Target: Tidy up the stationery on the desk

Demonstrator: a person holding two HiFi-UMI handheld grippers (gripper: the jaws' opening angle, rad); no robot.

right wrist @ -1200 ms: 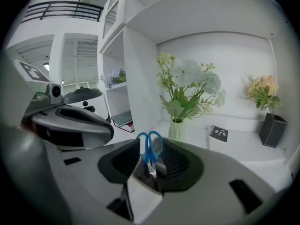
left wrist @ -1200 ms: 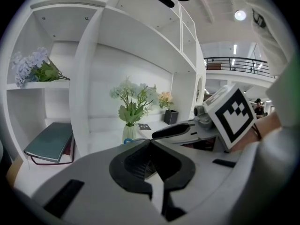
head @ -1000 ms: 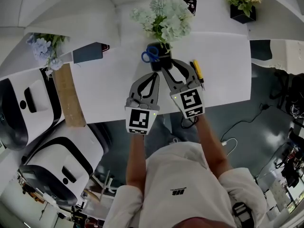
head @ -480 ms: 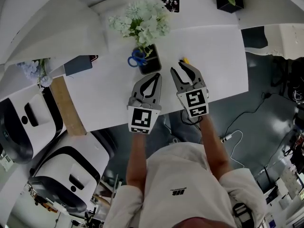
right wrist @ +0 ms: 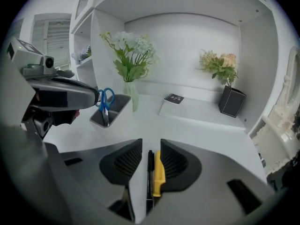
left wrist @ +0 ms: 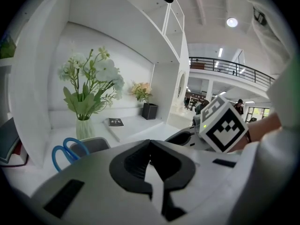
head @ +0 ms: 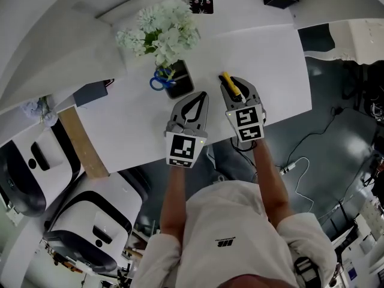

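The right gripper (right wrist: 151,146) has swung away from the pen holder (right wrist: 111,110). It now straddles a yellow cutter (right wrist: 159,172) and a black pen (right wrist: 150,172), which lie side by side on the counter (head: 132,119) between its parted jaws, not yet gripped. I'd say this is the pick-up step: close, lift, carry ahead-left to the holder. The left gripper (left wrist: 151,142) is pinched together on nothing. The print on the black booklet (right wrist: 174,98) far ahead is too small to read.

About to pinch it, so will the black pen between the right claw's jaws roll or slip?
Slim and round, the black pen likely rolls if nudged. The yellow utility knife lying against it probably blocks one side. It looks stiff and light.
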